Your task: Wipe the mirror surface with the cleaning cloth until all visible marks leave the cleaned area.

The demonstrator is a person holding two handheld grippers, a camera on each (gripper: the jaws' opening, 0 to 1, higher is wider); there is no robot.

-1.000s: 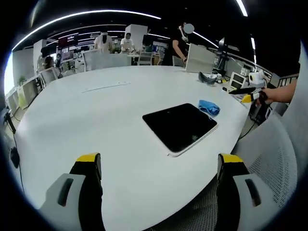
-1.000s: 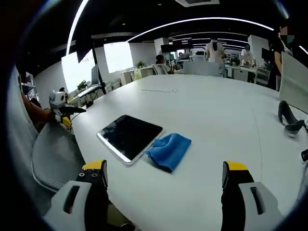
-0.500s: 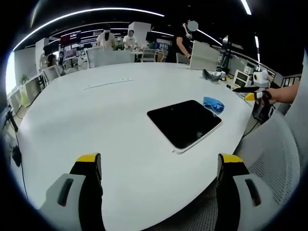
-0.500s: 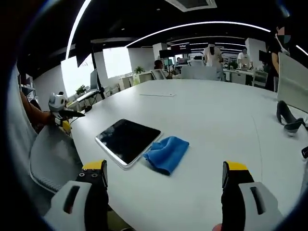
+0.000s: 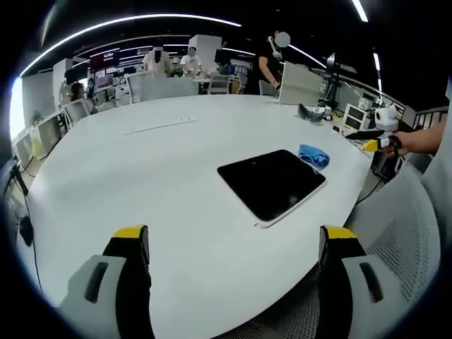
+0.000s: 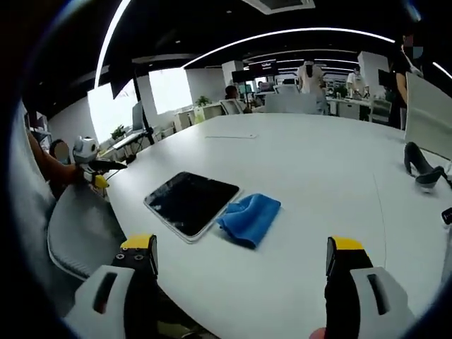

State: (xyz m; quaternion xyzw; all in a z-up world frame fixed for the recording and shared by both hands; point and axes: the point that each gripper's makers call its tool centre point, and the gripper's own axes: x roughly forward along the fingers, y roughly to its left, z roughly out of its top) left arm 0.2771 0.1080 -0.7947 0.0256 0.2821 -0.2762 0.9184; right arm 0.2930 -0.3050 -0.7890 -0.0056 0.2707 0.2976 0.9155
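A dark rectangular mirror [image 5: 272, 183] with a pale rim lies flat on the white table [image 5: 141, 176] near its curved edge. A crumpled blue cleaning cloth [image 5: 313, 155] rests on the table against the mirror's far corner. In the right gripper view the mirror [image 6: 192, 203] is left of centre, with the cloth [image 6: 250, 218] touching its right side. My left gripper [image 5: 233, 279] is open above the table's near edge, well short of the mirror. My right gripper [image 6: 244, 282] is open too, hovering short of the cloth. The other gripper [image 5: 378, 131] shows at the far right, held in a hand.
A mesh office chair [image 5: 406, 233] stands at the table's edge by the mirror. A dark shoe-like object [image 6: 422, 169] lies farther along the table. A thin pale strip [image 5: 159, 126] lies mid-table. Desks, screens and several people fill the far background.
Both views have shifted only slightly as the hands drift. The mirror and cloth keep their places on the table, and both grippers remain open.
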